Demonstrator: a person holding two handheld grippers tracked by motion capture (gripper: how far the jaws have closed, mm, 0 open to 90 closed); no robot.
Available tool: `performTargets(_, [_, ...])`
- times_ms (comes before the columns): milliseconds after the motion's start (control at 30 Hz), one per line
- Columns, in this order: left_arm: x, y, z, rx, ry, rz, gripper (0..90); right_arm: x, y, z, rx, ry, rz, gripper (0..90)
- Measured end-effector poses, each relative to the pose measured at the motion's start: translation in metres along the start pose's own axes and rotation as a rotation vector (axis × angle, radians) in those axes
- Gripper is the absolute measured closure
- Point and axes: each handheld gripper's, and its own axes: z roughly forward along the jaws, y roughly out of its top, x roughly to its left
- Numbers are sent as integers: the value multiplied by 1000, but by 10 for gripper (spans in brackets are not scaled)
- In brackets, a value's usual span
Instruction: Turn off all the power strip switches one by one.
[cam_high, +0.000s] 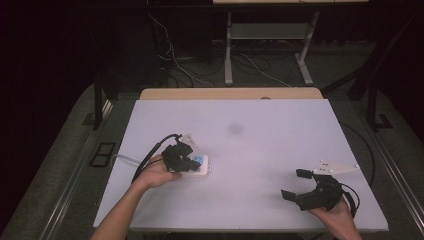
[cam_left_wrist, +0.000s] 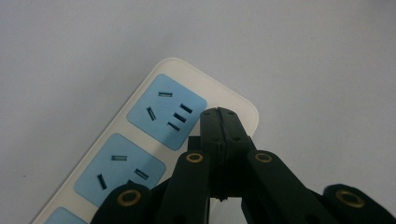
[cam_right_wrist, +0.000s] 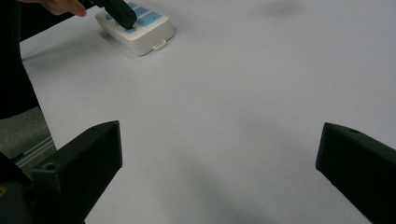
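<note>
The white power strip (cam_high: 200, 165) lies on the left part of the table (cam_high: 260, 150), blue socket faces up. The left gripper (cam_left_wrist: 219, 122) rests over its end with jaws pressed together, gripping nothing. The right gripper (cam_high: 294, 185) hovers well apart near the front right edge, jaws spread wide and empty. Judging from this, the left hand is pinning the strip (or nudging it); steady downward pressure, kept off the socket slots, would stop it sliding.

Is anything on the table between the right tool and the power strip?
Nothing visible: bare table lies between the open right tool and the power strip. The shut left tool already sits on the strip's top.
</note>
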Motion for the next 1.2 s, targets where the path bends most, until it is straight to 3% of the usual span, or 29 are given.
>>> performTargets(100, [1,-1,0,-2,-7,-27,893,0,0,0,1,1,0,3])
performTargets(333, [1,-1,1,10,0,-41,896,1,0,0,0,1,0,3])
performTargets(400, [1,-1,1,1,21,-51,897,1,0,-1,1,0,0,3])
performTargets(633, [4,-9,0,-46,-12,-95,897,1,-1,-1,0,-1,0,4])
performTargets(1200, [-3,-8,0,-41,29,-47,895,0,0,1,8,1,1,4])
